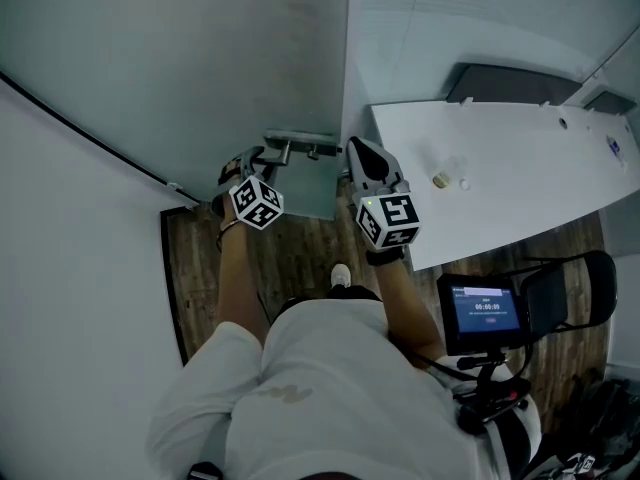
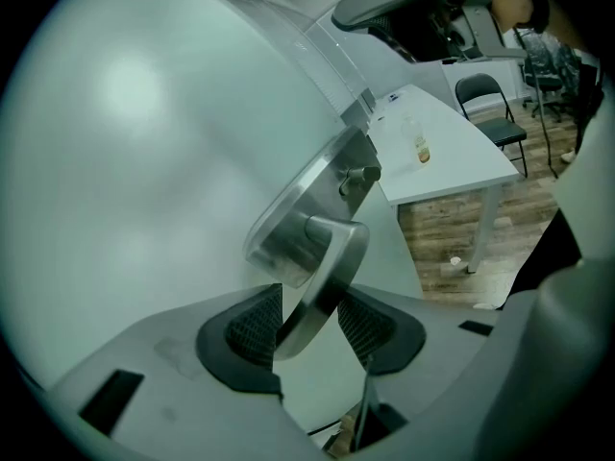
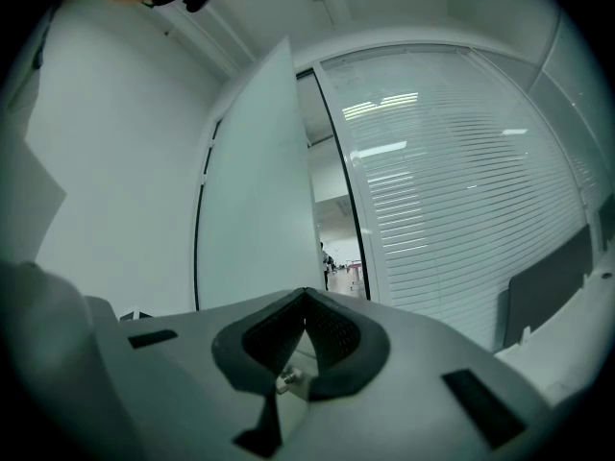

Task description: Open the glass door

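Metal handle [image 2: 327,257] of the glass door [image 2: 144,142], just left of the desk [image 2: 432,152], sits between the left gripper's [image 2: 309,307] spread jaws, pads not pressing. Door looks ajar. Right gripper [image 3: 306,301] clenched, empty. Best bet: clamp the lever squarely, swing steadily, and stay off the desk corner.

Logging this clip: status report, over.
Left gripper open around door handle. Right gripper shut, empty. Glass door ajar. No obstruction seen.
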Demonstrator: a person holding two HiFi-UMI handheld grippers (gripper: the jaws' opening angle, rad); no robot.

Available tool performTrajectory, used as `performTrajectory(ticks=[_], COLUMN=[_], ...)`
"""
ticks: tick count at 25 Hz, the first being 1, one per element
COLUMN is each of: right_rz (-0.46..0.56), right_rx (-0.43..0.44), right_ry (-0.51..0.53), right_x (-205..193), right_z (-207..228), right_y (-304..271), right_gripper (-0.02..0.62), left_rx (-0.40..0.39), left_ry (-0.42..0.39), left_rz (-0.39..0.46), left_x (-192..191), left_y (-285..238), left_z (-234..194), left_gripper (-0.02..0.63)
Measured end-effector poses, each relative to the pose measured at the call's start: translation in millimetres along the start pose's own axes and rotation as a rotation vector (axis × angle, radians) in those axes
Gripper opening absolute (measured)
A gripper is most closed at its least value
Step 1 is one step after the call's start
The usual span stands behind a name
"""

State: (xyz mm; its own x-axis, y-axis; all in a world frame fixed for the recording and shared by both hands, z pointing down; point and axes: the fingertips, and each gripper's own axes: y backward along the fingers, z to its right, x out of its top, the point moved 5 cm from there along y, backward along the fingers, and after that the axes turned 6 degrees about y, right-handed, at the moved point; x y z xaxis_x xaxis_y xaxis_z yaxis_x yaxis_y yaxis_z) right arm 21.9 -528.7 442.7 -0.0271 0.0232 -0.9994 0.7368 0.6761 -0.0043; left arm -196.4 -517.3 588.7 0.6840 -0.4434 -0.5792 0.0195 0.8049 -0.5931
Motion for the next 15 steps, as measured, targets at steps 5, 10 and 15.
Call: performTrajectory(ticks=[5,10,15], right_rz=[0.025,0.013,-0.035], right_rx=[-0.035,-0.040,-0.044], right_ry=[0.001,0.011,0.008], right_x=[7,13,0], right_z=[-34,-78,-73], right_y=[33,80,85], right_gripper=[0.003,0.003,0.003], left_rx=[0.012,-0.012,-0.049], left_ry=[-0.022,-0.026,-0.023], left_rz=[0.005,0.008,-0.001], left_x=[-19,-37,-33], left_y=[39,77,57], left_z=[17,38,33], left_gripper=[0.156,0.160,0.172])
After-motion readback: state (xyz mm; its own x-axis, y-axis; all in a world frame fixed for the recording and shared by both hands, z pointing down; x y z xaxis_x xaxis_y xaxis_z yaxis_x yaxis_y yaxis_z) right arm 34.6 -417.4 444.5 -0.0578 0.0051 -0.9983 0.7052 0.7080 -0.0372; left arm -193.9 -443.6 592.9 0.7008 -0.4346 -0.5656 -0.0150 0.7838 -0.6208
